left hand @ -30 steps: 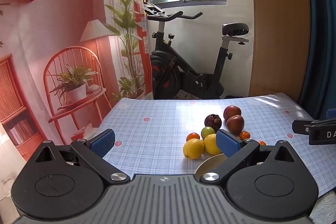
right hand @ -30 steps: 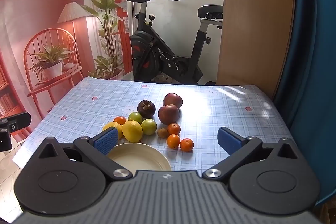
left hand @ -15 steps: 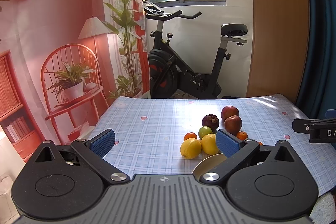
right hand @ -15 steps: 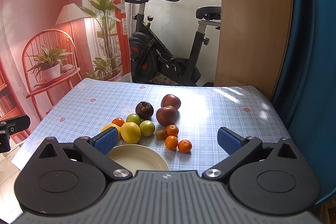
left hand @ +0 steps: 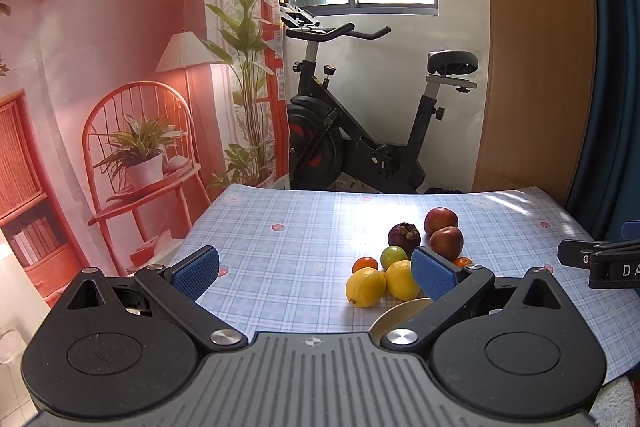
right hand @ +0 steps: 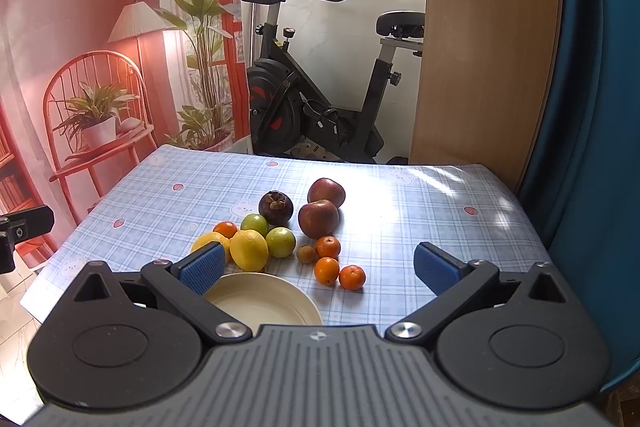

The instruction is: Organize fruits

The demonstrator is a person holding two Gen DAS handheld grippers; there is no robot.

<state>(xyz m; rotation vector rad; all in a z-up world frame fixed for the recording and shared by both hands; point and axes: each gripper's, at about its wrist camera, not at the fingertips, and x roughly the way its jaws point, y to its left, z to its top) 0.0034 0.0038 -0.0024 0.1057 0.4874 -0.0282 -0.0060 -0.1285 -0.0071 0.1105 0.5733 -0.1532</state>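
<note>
A heap of fruit lies mid-table on the blue checked cloth: two lemons [right hand: 249, 249], two green fruits [right hand: 281, 242], a dark mangosteen [right hand: 275, 202], two red apples [right hand: 318, 219], several small oranges [right hand: 327, 270] and a small brown fruit [right hand: 307, 253]. A cream plate [right hand: 264, 303] sits nearest me, holding nothing. My right gripper [right hand: 318, 267] hovers open above the near table edge, behind the plate and oranges. In the left wrist view my left gripper [left hand: 315, 273] stands open too, to the left of the lemons [left hand: 365, 286], with the plate [left hand: 400, 313] partly hidden by its right finger.
The table [right hand: 420, 211] ends at an exercise bike [right hand: 320, 99] beyond its far edge. A wooden panel [right hand: 488, 47] and a blue curtain [right hand: 592, 107] stand to the right. A printed backdrop with a chair hangs on the left. The right gripper's side [left hand: 600, 263] shows in the left wrist view.
Both views have shifted slightly: the table and fruit sit a little lower and nearer in the frames. Both grippers stay open and no fruit has moved.
</note>
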